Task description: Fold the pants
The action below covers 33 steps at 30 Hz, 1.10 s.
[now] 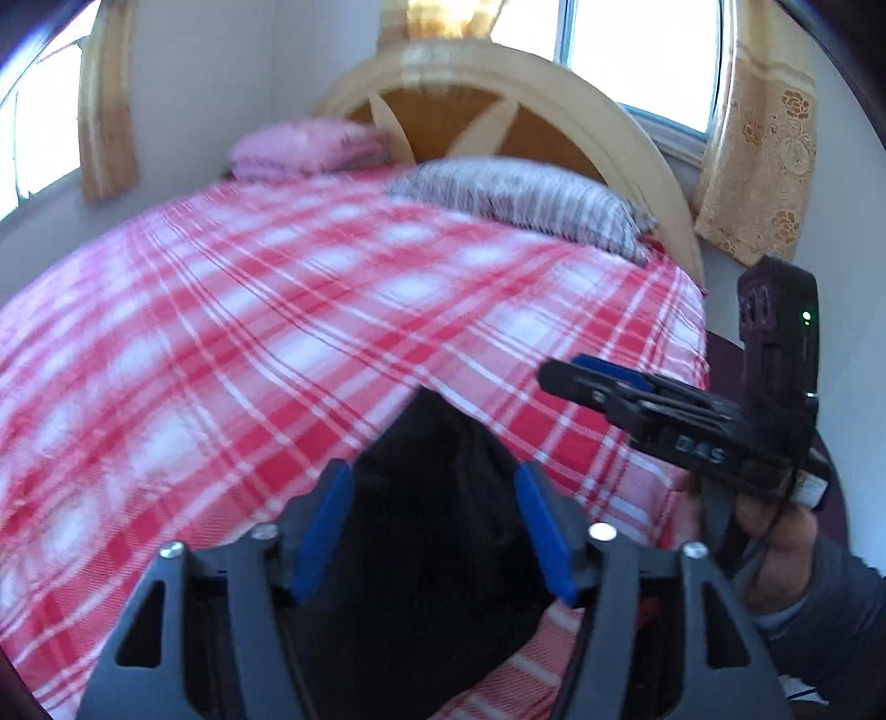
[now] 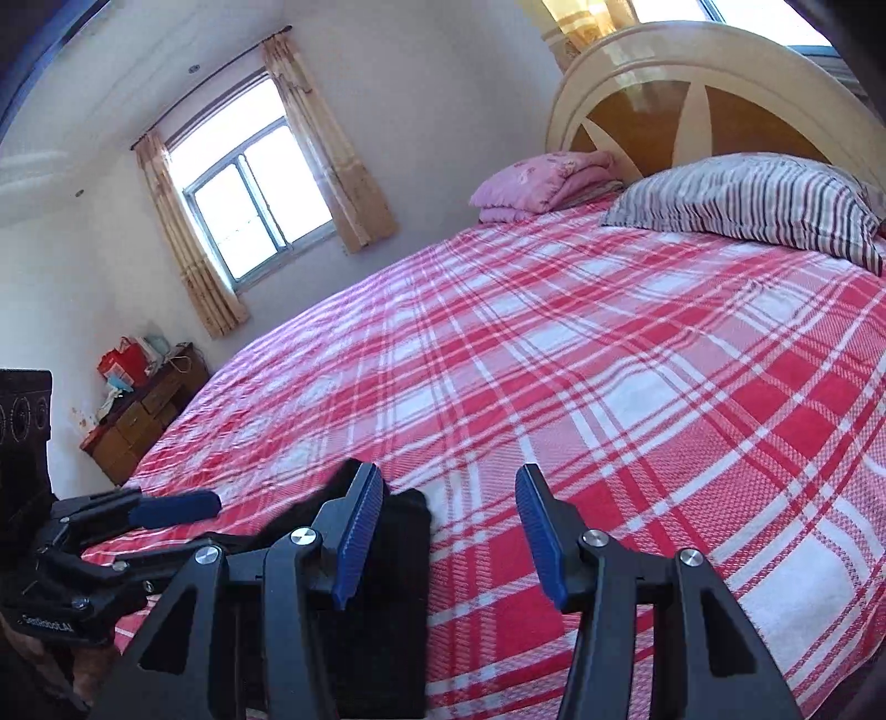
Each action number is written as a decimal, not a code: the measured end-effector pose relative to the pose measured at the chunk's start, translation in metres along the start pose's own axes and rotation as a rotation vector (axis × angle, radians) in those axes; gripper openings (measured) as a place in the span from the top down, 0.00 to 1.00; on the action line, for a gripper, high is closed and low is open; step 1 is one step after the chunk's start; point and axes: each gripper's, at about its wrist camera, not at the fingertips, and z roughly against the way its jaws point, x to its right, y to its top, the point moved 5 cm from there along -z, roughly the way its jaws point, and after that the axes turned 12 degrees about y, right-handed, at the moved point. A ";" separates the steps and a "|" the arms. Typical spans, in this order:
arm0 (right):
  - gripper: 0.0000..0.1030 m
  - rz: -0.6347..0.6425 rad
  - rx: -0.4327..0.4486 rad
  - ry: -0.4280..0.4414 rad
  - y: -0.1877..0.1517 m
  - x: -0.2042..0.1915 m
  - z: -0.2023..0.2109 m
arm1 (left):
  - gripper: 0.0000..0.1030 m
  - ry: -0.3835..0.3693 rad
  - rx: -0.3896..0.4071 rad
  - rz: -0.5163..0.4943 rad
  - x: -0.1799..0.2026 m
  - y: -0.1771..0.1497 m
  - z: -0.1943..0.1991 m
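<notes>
The black pants [image 1: 437, 498] lie on the near part of the bed [image 1: 249, 310], on its red-and-white plaid cover, right under and ahead of the left hand-held gripper [image 1: 434, 531]. That gripper's jaws stand apart, released; the dark cloth shows between the blue pads [image 1: 324, 531], but the pads do not press on it. In the right wrist view the pants [image 2: 398, 559] sit low and left of centre, behind the left-hand finger of the right hand-held gripper [image 2: 451, 534], whose gap lies over bare plaid just beside the cloth. Its jaws are also spread, and nothing is gripped. The garment looks like a compact dark bundle with a squared, straight far edge and a flat top; it is too black to make out seams or folds. From the left wrist view the right hand-held gripper [image 1: 587, 376] hangs off to the right of the pants, above the cover, with a hand [image 1: 775, 548] and a grey sleeve [image 1: 836, 615] behind it. At the head of the bed lie a striped pillow [image 2: 747, 205] and a folded pink quilt [image 2: 542, 183] against the curved headboard [image 2: 692, 50]. A wooden cabinet [image 2: 138, 410] near the wall carries a red bag [image 2: 122, 360] and other small clutter.
</notes>
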 end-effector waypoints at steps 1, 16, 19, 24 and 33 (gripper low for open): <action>0.37 0.010 -0.010 0.029 0.000 -0.009 0.000 | 0.33 0.023 0.010 0.007 -0.008 -0.002 0.003; 0.58 0.160 -0.345 -0.027 -0.046 -0.050 -0.032 | 0.33 0.242 -0.082 0.141 -0.094 -0.067 -0.021; 0.64 0.135 -0.371 -0.048 -0.052 -0.037 -0.024 | 0.33 0.339 -0.120 0.144 -0.111 -0.082 -0.036; 0.64 -0.004 -0.408 0.011 -0.064 -0.004 -0.016 | 0.20 0.335 -0.157 0.210 -0.130 -0.100 -0.050; 0.62 0.135 -0.251 -0.070 -0.027 -0.028 0.006 | 0.12 0.366 -0.140 0.264 -0.152 -0.112 -0.040</action>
